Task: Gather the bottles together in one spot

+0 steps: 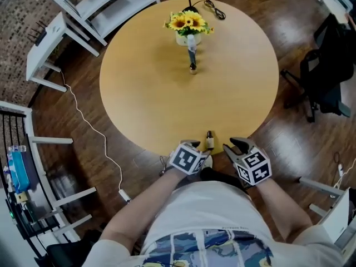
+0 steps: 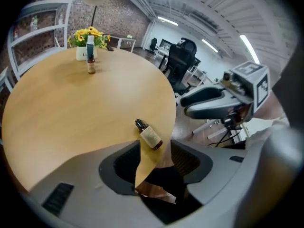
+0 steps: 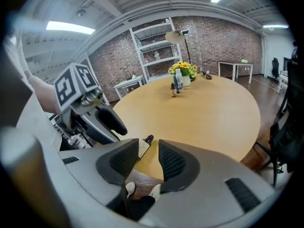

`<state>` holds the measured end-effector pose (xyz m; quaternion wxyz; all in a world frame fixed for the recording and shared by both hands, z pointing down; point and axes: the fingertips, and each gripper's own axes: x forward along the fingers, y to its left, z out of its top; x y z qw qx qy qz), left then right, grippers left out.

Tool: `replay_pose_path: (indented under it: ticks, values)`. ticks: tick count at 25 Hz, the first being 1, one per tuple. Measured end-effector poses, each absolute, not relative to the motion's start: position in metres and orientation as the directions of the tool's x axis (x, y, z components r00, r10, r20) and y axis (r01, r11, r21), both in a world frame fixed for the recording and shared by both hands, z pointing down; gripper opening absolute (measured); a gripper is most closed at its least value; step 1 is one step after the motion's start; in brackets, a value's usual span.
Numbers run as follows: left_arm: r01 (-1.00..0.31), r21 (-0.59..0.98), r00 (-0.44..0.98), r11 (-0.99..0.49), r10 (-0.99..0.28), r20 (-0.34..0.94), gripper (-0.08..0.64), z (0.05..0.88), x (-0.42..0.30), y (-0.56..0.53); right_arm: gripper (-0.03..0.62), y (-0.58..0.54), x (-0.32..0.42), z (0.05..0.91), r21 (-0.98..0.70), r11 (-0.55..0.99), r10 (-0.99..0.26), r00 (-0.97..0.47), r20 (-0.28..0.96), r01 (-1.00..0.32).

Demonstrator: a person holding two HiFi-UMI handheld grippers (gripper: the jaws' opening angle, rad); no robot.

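Observation:
A small amber bottle [image 1: 209, 141] with a black cap lies near the front edge of the round wooden table [image 1: 144, 93]. It shows just beyond the left gripper's jaws as the same bottle [image 2: 150, 136], touching neither pad. My left gripper [image 1: 194, 145] [image 2: 155, 156] is open and empty. My right gripper [image 1: 236, 147] [image 3: 147, 151] stands open to the bottle's right, also empty; its left finger half hides the bottle [image 3: 144, 147]. Far across the table a second amber bottle [image 1: 193, 67] and a taller white-and-blue bottle [image 1: 191, 51] stand together.
A white vase of sunflowers [image 1: 188, 24] stands right behind the far bottles, with a black lamp cable [image 1: 214, 8] beside it. White shelving [image 1: 105, 4] and a side table [image 1: 44, 46] stand to the left, a black office chair [image 1: 328, 77] to the right. A white cord [image 1: 89, 127] trails over the floor.

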<state>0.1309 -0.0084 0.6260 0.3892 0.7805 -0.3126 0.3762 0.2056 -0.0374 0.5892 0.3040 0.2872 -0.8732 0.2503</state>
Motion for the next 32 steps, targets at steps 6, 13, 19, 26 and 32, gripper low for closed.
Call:
replay_pose_path:
  ticks: [6,13,19,26,32]
  values:
    - [-0.789,0.277,0.384,-0.549,-0.087,0.919,0.253,0.68,0.156,-0.028,0.158,-0.046,0.243,0.572,-0.273,0.639,-0.424,-0.625,0.655,-0.719]
    - [-0.754,0.182,0.336,-0.631,-0.133,0.932,0.149,0.69,0.156,-0.031,0.158,-0.045,0.264,0.573,-0.299,0.614,-0.435,-0.629,0.644,-0.73]
    - [-0.77,0.222,0.458,-0.598,-0.277,0.845,0.144,0.647,0.153,-0.043,0.158,-0.057,0.247,0.572,-0.468,0.551,-0.401,-0.71,0.579,-0.691]
    - [-0.766,0.104,0.336,-0.635,-0.258,0.906,0.144,0.663,0.12,-0.032,0.158,-0.075,0.216,0.578,-0.52,0.545,-0.359,-0.744,0.564,-0.657]
    - [-0.673,-0.053,0.102,-0.738,-0.163,0.981,0.158,0.695,0.097,-0.02,0.158,-0.065,0.203,0.585,-0.496,0.582,-0.326,-0.744,0.584,-0.645]
